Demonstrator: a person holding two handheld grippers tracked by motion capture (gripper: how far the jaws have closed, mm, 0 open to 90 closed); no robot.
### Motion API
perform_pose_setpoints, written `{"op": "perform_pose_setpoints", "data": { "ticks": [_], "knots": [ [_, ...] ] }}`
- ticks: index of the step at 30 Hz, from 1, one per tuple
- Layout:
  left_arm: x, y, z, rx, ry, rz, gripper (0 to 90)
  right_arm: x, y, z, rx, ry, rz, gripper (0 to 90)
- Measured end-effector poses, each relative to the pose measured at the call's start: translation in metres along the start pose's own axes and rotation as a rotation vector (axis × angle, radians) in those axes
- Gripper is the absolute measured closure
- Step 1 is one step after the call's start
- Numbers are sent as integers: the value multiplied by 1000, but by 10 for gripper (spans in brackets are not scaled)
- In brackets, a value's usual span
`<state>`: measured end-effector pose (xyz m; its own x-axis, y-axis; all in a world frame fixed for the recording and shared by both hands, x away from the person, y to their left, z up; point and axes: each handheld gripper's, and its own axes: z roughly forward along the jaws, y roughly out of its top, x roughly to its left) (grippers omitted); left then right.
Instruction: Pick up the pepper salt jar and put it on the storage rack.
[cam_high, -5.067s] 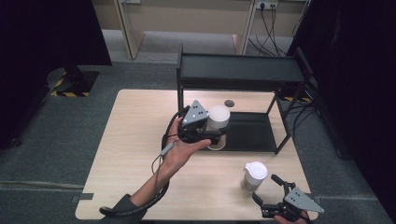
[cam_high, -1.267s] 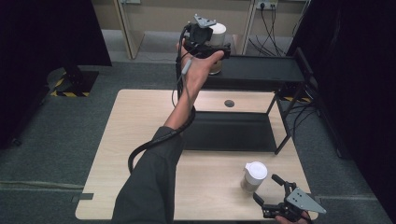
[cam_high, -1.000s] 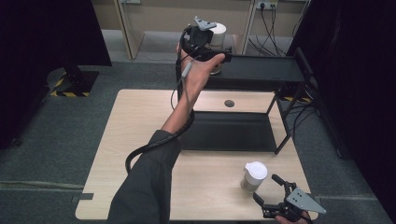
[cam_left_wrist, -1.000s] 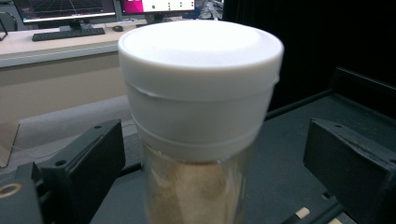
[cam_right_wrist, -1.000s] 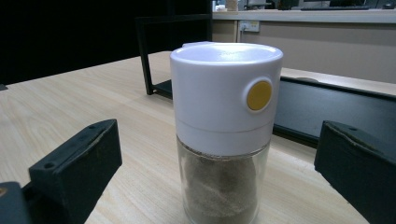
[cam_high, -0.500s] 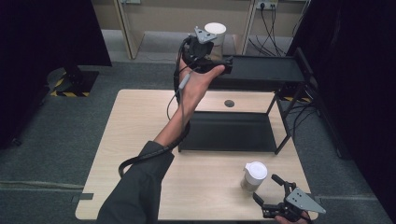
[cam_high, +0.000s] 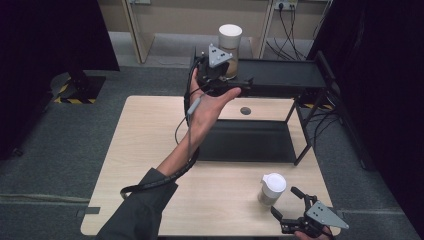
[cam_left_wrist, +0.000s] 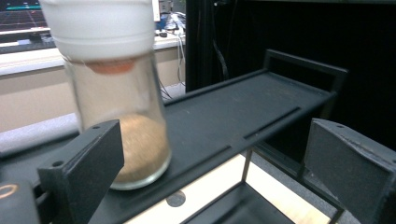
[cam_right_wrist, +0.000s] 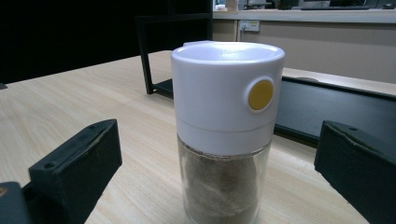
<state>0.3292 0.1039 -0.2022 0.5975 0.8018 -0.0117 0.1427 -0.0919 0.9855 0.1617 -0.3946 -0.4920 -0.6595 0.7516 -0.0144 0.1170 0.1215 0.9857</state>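
A glass jar (cam_high: 229, 46) with a white lid and brown powder stands upright on the left end of the black rack's top shelf (cam_high: 282, 73). My left gripper (cam_high: 236, 76) is open just in front of it. In the left gripper view the jar (cam_left_wrist: 122, 107) stands beyond the left jaw, free of both jaws, on the shelf (cam_left_wrist: 233, 116). A second jar (cam_high: 272, 188) of the same kind stands on the table near the front right. My right gripper (cam_high: 285, 201) is open close behind it; its jaws stand wide on either side of the jar (cam_right_wrist: 226, 130) without touching.
The rack's lower shelf (cam_high: 250, 142) rests on the wooden table (cam_high: 145, 150), and a round hole (cam_high: 245, 110) lies behind it. The person's left arm stretches across the table's middle. Cables and dark curtains surround the table.
The left gripper lifted the jar from the lower shelf to the rack's top, set it down, opened and drew back slightly. The right gripper and its jar stayed still.
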Motion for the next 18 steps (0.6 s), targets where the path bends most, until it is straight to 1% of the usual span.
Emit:
{"op": "perform_pose_setpoints", "data": {
  "ticks": [3,6,11,15,18],
  "knots": [
    [-2,-11,-6,-8,-26,2,42,0,0,0,0,0,-1,11],
    [-5,-21,-11,-1,-48,24,42,0,0,0,-1,-2,0,11],
    [-8,-39,-18,-3,-87,23,44,0,0,0,0,-1,-1,11],
    [-9,-56,-22,-4,-137,16,44,0,0,0,-1,-2,-1,11],
    [-10,-65,-25,-3,-161,15,44,1,0,0,-1,-2,-1,11]
  ]
}}
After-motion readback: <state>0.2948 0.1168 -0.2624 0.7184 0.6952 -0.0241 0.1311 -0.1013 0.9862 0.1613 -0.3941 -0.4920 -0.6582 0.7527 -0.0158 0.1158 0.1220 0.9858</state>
